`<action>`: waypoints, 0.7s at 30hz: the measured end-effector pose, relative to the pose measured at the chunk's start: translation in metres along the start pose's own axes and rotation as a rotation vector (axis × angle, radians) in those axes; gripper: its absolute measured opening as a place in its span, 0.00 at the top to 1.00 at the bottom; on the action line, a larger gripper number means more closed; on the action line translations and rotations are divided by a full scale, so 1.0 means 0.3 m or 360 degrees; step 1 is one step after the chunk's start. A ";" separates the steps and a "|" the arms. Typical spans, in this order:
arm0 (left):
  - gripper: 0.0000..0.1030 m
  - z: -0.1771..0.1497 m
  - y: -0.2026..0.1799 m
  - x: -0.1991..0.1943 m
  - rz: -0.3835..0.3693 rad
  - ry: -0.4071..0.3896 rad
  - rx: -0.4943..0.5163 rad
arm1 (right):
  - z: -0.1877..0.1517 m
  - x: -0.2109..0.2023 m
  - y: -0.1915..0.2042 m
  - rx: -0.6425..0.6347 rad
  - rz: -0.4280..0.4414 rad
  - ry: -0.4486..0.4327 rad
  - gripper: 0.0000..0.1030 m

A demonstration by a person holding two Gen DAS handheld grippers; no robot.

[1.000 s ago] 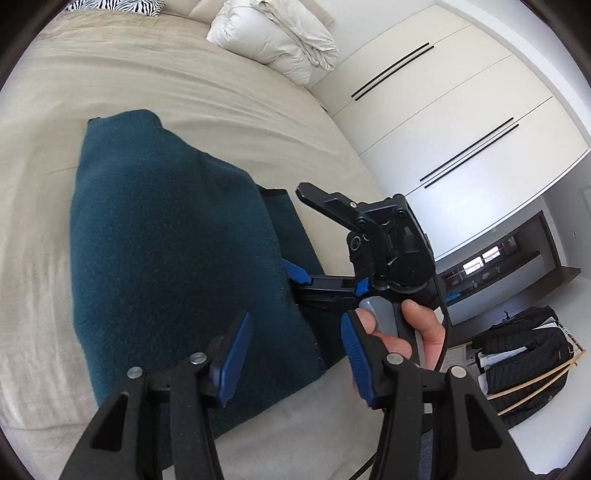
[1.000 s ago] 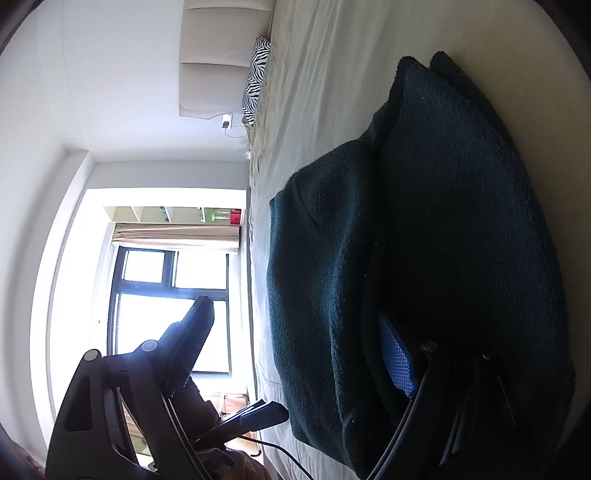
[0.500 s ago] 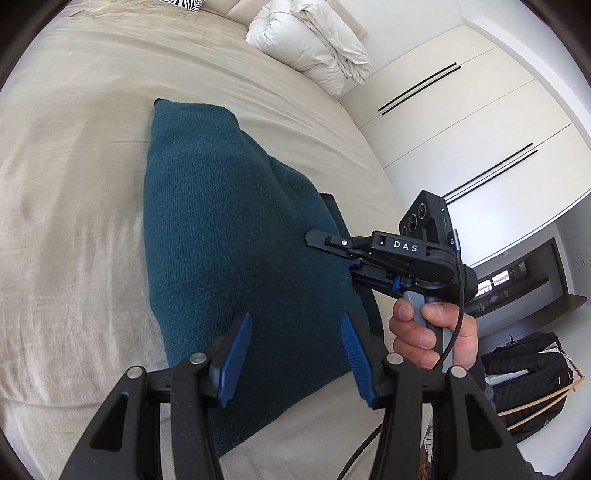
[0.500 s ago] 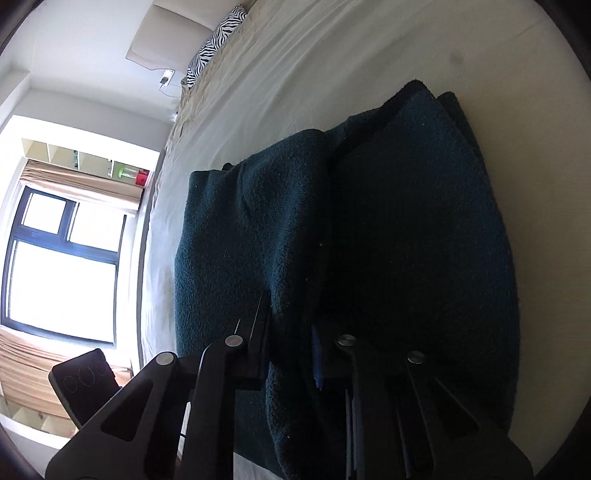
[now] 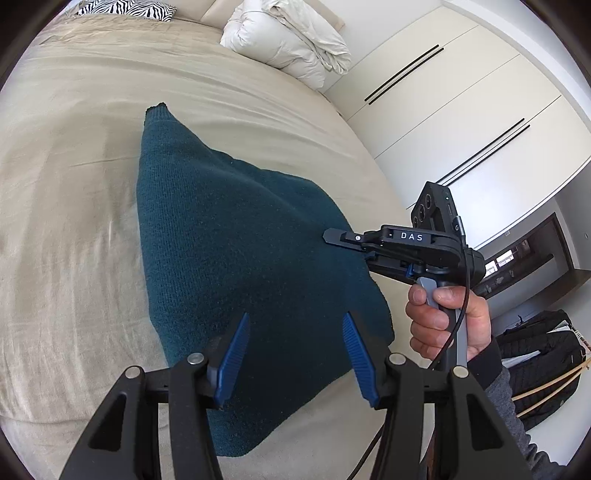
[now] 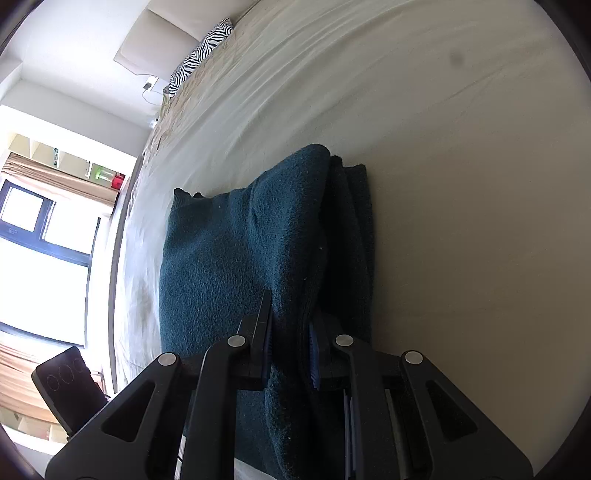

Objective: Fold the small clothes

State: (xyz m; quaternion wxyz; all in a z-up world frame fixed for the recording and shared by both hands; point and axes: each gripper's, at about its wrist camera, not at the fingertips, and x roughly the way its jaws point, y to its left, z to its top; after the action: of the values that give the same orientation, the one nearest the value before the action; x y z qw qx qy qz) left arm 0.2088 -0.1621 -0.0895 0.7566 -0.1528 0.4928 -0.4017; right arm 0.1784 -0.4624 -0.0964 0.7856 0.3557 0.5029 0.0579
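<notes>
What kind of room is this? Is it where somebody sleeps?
Most likely a bedroom. A big bed with a beige sheet fills the view, a zebra-striped pillow and a white duvet lie at its head, and tall white wardrobe doors stand beside it.

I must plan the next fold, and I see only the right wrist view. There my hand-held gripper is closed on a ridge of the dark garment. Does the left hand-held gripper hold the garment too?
Observer: No. The left hand-held gripper is open over the near part of the teal garment, with nothing between its fingers.
Operator: From the left side, where does my right one grip?
Observer: The right hand-held gripper reaches in from the right, at the garment's right edge.
Operator: Does anything lie on the bed beyond the garment?
Observer: A white duvet is bundled at the far end of the bed.
</notes>
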 end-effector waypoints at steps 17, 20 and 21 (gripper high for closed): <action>0.47 0.086 -0.013 0.008 0.0133 -0.0064 0.0113 | -0.127 -0.045 -0.014 0.0080 -0.0082 -0.0095 0.76; 0.47 0.173 -0.012 0.006 0.0149 -0.0116 0.0111 | -0.111 -0.139 0.031 0.0033 -0.0083 -0.0228 0.75; 0.47 0.204 -0.015 0.015 0.0149 -0.0131 0.0120 | -0.097 -0.161 0.040 0.0026 -0.0009 -0.0244 0.75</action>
State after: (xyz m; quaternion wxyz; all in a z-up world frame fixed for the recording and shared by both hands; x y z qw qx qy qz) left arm 0.2607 -0.1784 -0.0607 0.7993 -0.1174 0.4525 -0.3776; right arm 0.1339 -0.4608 -0.0598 0.8190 0.3642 0.4427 0.0242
